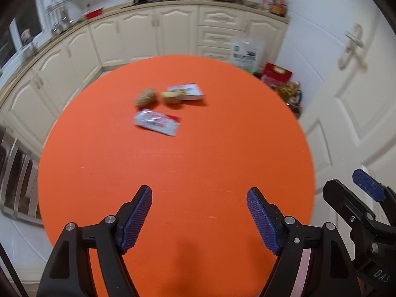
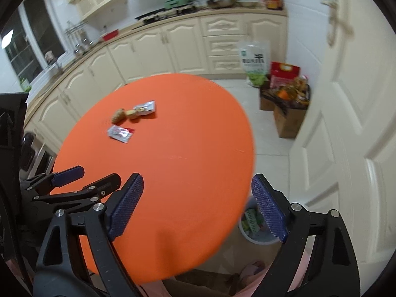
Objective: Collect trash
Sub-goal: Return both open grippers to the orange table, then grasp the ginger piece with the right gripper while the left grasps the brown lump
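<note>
Left wrist view shows a flat red-and-white wrapper toward the table's far edge, likely light, crinkly, best pinched at an edge by either gaping, empty gripper: left gripper, right gripper.

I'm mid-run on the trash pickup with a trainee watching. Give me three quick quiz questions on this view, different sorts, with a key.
1. True or false: the left gripper is shut on a wrapper.
2. Multiple choice: the red and silver wrapper lies A) on the floor, B) on the orange table, C) in the bin.
3. Fill in: the white bin stands on the floor under the table's edge, beside the ____ gripper.

Key: 1 false, both grippers are open and empty; 2 B; 3 right.
</note>
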